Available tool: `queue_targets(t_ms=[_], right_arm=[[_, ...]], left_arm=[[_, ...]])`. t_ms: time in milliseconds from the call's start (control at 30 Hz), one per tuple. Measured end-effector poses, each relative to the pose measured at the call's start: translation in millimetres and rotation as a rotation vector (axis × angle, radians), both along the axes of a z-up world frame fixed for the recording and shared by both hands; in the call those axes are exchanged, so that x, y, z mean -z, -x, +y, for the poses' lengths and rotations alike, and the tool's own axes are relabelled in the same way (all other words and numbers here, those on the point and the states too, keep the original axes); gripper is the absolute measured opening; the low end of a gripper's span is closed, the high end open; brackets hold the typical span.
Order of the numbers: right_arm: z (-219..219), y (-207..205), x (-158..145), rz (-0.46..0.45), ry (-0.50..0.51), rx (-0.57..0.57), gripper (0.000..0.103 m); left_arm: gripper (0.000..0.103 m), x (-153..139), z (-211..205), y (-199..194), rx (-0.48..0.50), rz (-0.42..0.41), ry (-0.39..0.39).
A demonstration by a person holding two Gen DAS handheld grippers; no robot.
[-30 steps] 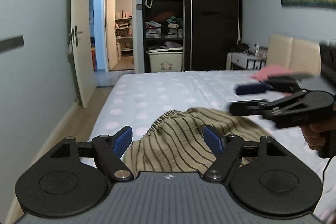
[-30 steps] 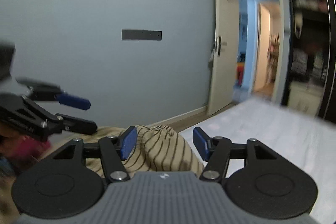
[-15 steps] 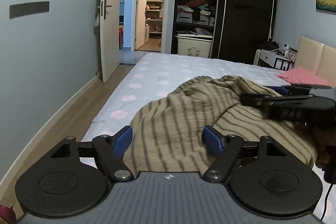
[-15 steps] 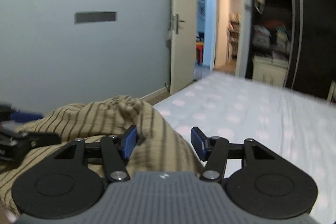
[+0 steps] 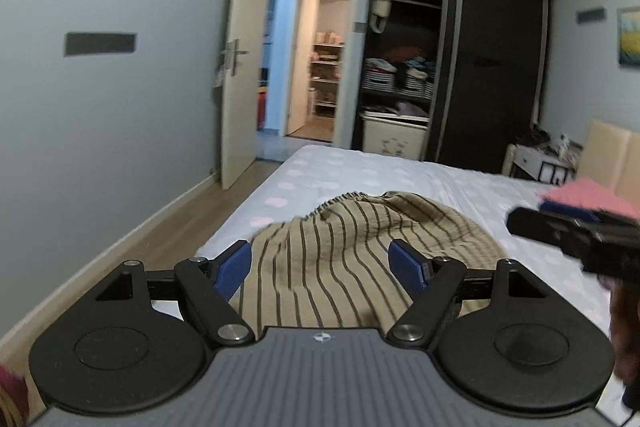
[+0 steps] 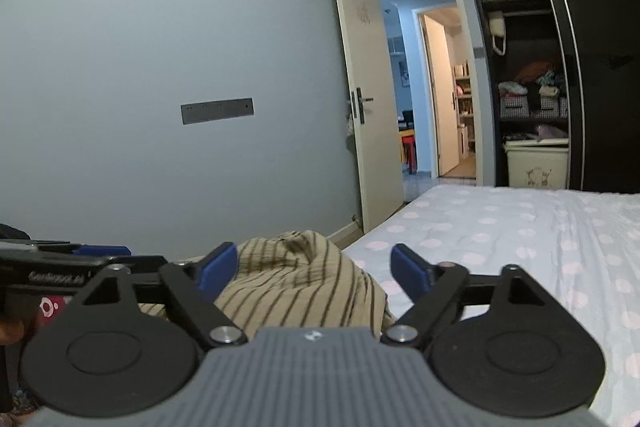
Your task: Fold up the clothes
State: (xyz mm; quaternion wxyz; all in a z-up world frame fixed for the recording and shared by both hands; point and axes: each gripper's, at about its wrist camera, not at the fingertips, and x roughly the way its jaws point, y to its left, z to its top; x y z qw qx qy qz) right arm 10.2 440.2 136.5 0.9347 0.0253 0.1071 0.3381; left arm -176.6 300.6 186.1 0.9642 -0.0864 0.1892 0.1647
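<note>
The striped garment [image 5: 360, 247] lies bunched in a heap at the near edge of the bed [image 5: 400, 171], both the left hand-held gripper [image 5: 325, 267] and right hand-held gripper [image 6: 310, 267] standing wide and empty above it; any grasp is best taken at a hem or corner, not mid-heap.

Right gripper [image 6: 310, 269] in the foreground, jaws spread wide, blue pads on either side of a rumpled tan striped garment [image 6: 298, 281] heaped at the near corner of the bed [image 6: 520, 227]. The cloth bulges up between the pads; whether either pad touches it, can't tell. Off to the left, the left gripper [image 6: 76, 259] pokes in sideways, low, just beside the garment's edge, too side-on to read its jaws. The bed's pale sheet with pink dots stretches away right. Behind: a blue-grey wall [image 6: 160, 67] with a dark plate, an open white door [image 6: 366, 107], a dark wardrobe [image 6: 560, 67] with shelves of clothes.
</note>
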Motion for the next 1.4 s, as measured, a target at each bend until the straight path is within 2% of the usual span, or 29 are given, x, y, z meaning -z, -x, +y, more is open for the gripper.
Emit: queue_targets(t_ms=[67, 133, 267, 433, 567, 1000, 1167, 1400], right_arm=[[-7, 12, -2, -0.002, 0.009, 0.003, 0.096], [-12, 22, -2, 0.008, 0.028, 0.01, 0.101], [-18, 42, -2, 0.039, 0.071, 0.028, 0.102], [-31, 69, -1, 0.096, 0.072, 0.057, 0.102], [-38, 89, 4, 0.113, 0.091, 0.068, 0.102], [-41, 137, 31, 0.161, 0.162, 0.03, 0.102], [-38, 145, 35, 0.172, 0.175, 0.021, 0.102], [-32, 150, 37, 0.179, 0.186, 0.014, 0.102]], left_arm=[[0.075, -4, -6, 5, -0.008, 0.033, 0.024], [0.075, -8, -13, 12, -0.036, 0.062, 0.015], [0.075, -19, -23, 26, -0.117, 0.103, 0.021], [0.077, -33, -45, 49, -0.221, 0.17, 0.038], [0.078, -27, -70, 68, -0.246, 0.178, -0.011], [0.078, 3, -117, 88, -0.317, 0.252, -0.017], [0.078, 16, -117, 99, -0.356, 0.257, 0.004], [0.078, 24, -122, 102, -0.347, 0.274, 0.015]])
